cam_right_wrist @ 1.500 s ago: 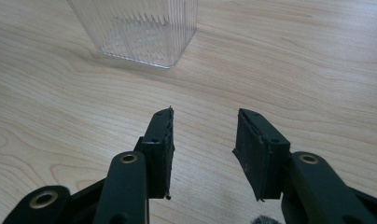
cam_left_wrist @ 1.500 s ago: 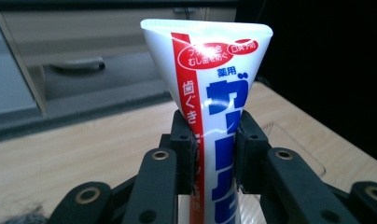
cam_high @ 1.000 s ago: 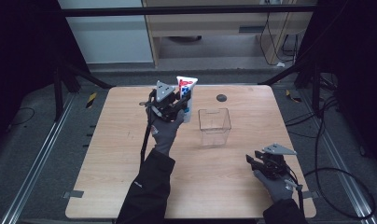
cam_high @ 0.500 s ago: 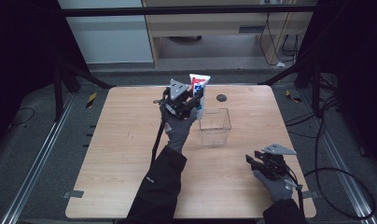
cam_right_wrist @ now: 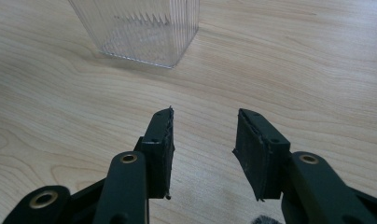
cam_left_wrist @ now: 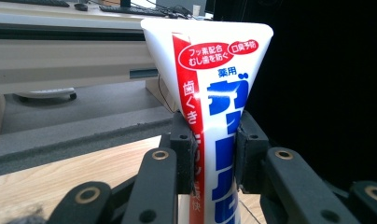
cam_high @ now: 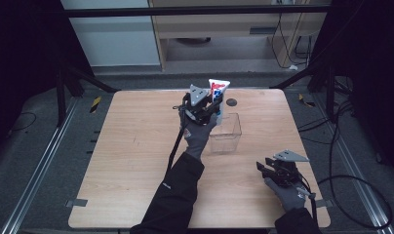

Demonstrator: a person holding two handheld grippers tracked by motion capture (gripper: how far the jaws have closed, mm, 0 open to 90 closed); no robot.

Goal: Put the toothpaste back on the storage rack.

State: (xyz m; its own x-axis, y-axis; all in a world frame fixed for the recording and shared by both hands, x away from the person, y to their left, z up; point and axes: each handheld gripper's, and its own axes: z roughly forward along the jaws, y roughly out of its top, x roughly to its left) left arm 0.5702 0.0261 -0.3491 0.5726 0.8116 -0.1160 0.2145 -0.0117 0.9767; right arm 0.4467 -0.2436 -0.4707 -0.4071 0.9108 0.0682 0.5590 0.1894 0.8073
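Note:
A white toothpaste tube (cam_high: 217, 90) with red and blue print stands upright in my left gripper (cam_high: 210, 110), which is shut on it above the left rim of a clear plastic box (cam_high: 226, 134). In the left gripper view the tube (cam_left_wrist: 210, 93) rises between the two black pads (cam_left_wrist: 185, 158), its flat crimped end on top. My right gripper (cam_high: 264, 168) rests low over the table's front right part, open with nothing between its pads (cam_right_wrist: 161, 144). The clear ribbed box (cam_right_wrist: 140, 28) stands farther off in the right gripper view.
The wooden table (cam_high: 136, 161) has a small dark round hole (cam_high: 231, 102) near its back edge behind the box. Black frame legs (cam_high: 73, 80) and cables (cam_high: 351, 185) surround the table. A desk unit (cam_high: 224, 29) stands beyond the far edge.
My left hand has carried the tube to the right and slightly down, from left of the box to over its left rim. The right gripper has stayed where it was.

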